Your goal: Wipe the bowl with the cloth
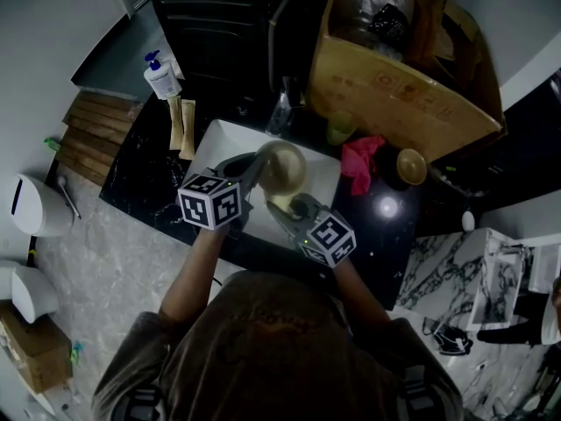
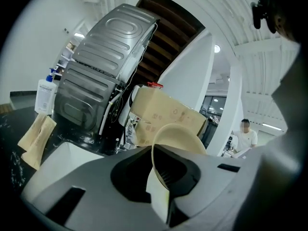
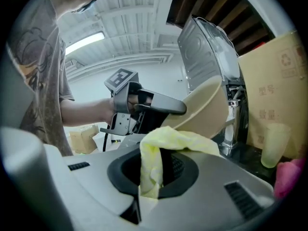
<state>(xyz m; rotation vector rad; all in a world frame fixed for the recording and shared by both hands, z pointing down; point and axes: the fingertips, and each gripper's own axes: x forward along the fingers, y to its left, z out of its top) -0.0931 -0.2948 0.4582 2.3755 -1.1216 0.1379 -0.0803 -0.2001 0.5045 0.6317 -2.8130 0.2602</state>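
Bowl (image 1: 283,167) above sink (image 1: 223,145), cloth (image 3: 166,141) near — box (image 1: 386,95) behind

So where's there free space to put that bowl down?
The black counter left of the sink, in front of the two tan pads, looks bare. So does the patch in front of the pink cloth. Behind the sink it's crowded: tap, green cup, cardboard box.

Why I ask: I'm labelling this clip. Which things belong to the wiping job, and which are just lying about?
In the job:
tan bowl, gripped by the left claw
yellow cloth, gripped by the right claw

Lying about:
cardboard box
pink rag
pump bottle
pale green cup
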